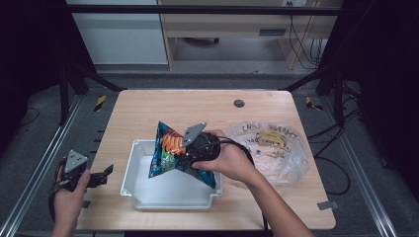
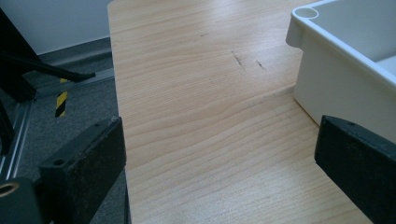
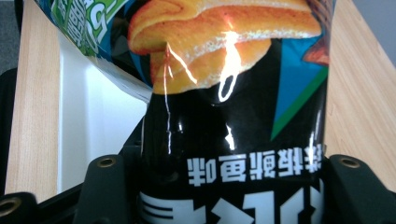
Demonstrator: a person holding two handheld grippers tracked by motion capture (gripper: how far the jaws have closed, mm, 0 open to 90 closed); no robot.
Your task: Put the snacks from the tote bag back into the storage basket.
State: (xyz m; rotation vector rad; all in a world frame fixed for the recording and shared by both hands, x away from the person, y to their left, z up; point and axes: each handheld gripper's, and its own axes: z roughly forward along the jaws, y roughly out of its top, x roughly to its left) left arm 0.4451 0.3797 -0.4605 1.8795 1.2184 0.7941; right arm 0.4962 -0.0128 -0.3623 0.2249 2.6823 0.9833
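My right gripper [image 1: 190,157] has its jaws clamped on the chip bag [image 1: 170,148], tilted directly over the white bin [image 1: 129,170]; left gripper [image 1: 96,177] idles wide open, empty, off the surface's left edge.

Your table [image 1: 148,106]: light wood, rounded corners, dark round plug [image 1: 239,103] nr far edge. White tray [image 1: 129,170] sits front-centre. Clear plastic bag [image 1: 291,153] w/ contents lies just right of tray.
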